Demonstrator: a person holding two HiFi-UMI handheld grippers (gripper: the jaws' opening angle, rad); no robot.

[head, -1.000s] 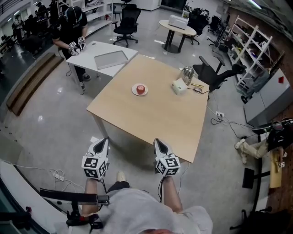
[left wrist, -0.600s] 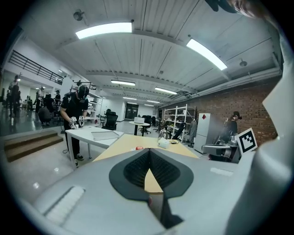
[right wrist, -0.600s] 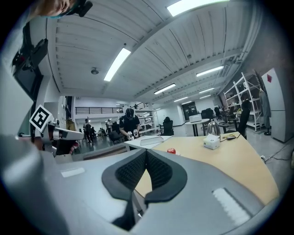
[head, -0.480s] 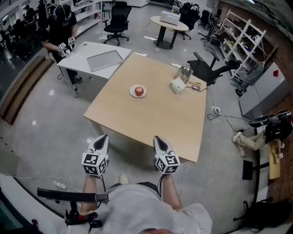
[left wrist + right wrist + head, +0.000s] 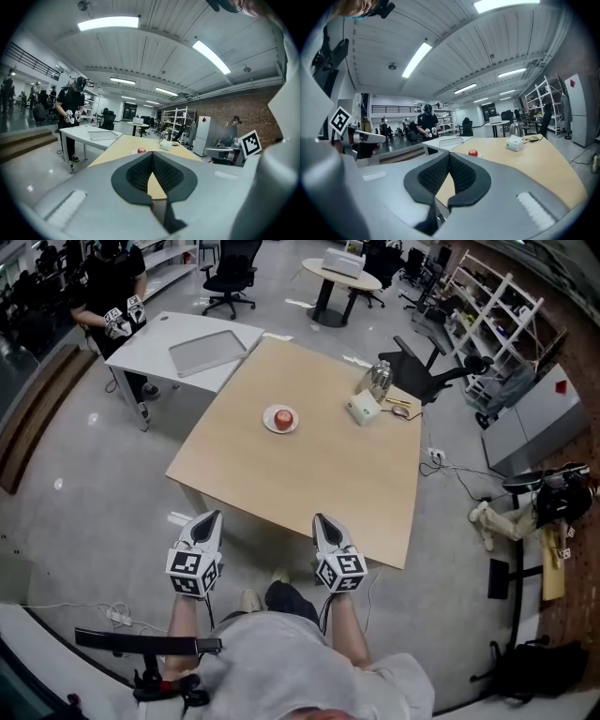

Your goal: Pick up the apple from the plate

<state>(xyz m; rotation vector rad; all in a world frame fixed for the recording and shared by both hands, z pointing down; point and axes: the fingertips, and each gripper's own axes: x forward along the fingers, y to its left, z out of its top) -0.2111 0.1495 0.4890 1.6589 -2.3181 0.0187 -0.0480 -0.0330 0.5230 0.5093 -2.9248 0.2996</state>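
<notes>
Big wooden counter (image 5: 309,474) fills mid-frame. A smaller white counter (image 5: 155,334) butts its far-left corner and carries a grey tray (image 5: 206,352). A person (image 5: 108,282) stands at the white counter's far end.

The left tongs (image 5: 208,521) and right tongs (image 5: 322,521) are both held level at the near edge of the wooden counter, short of its top. Both point at the counter. Both pairs are closed tip to tip with nothing between them, as each gripper view shows.

On the far-right side of the counter are a white box (image 5: 364,408) and a metal kettle (image 5: 378,381) just behind it.

A small white plate (image 5: 270,421) sits toward the far-left part of the counter. The red apple (image 5: 286,417) rests on it, untouched.

Progress: basically zero, this looks like the approach only. The apple is well apart from both tongs. Left to do: reach across the counter, open one pair of tongs, close on the apple and lift it off the plate. Can't say which tongs will take it, since both are about equally far away.
</notes>
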